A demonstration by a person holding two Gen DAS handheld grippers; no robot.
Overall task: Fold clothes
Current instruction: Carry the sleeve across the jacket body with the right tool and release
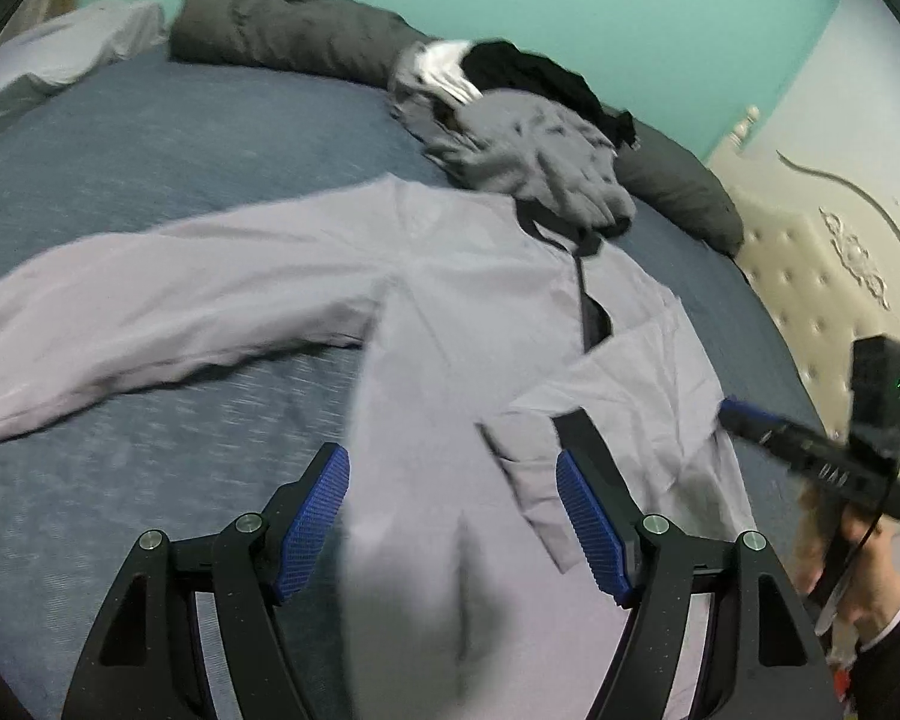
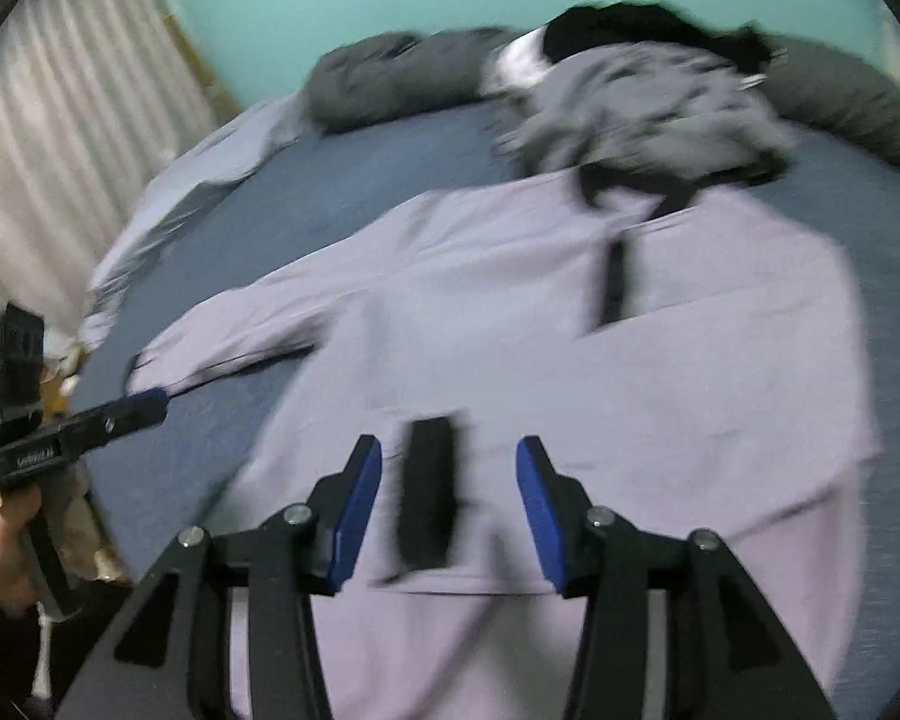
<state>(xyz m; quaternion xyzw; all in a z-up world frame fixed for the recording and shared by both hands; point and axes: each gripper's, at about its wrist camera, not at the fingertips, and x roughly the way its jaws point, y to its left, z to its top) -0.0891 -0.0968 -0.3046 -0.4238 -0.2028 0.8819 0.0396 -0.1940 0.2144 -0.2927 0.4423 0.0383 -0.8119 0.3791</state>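
Observation:
A pale lilac long-sleeved shirt (image 1: 462,300) (image 2: 570,312) with a dark collar and placket lies face up on the blue bed sheet (image 1: 150,138). One sleeve (image 1: 150,312) stretches out flat to the left. The other sleeve is folded across the body, and its black cuff (image 1: 582,438) (image 2: 429,498) rests near the hem. My left gripper (image 1: 453,462) is open above the shirt's lower body, left of that cuff. My right gripper (image 2: 449,447) is open, with the cuff lying between its blue pads (image 2: 360,504), untouched by them.
A heap of grey (image 1: 540,162) and black clothes (image 1: 534,69) sits just beyond the collar. Dark grey pillows (image 1: 282,30) line the far edge against the teal wall. A cream tufted headboard (image 1: 822,276) is on the right, and a white curtain (image 2: 60,120) on the left.

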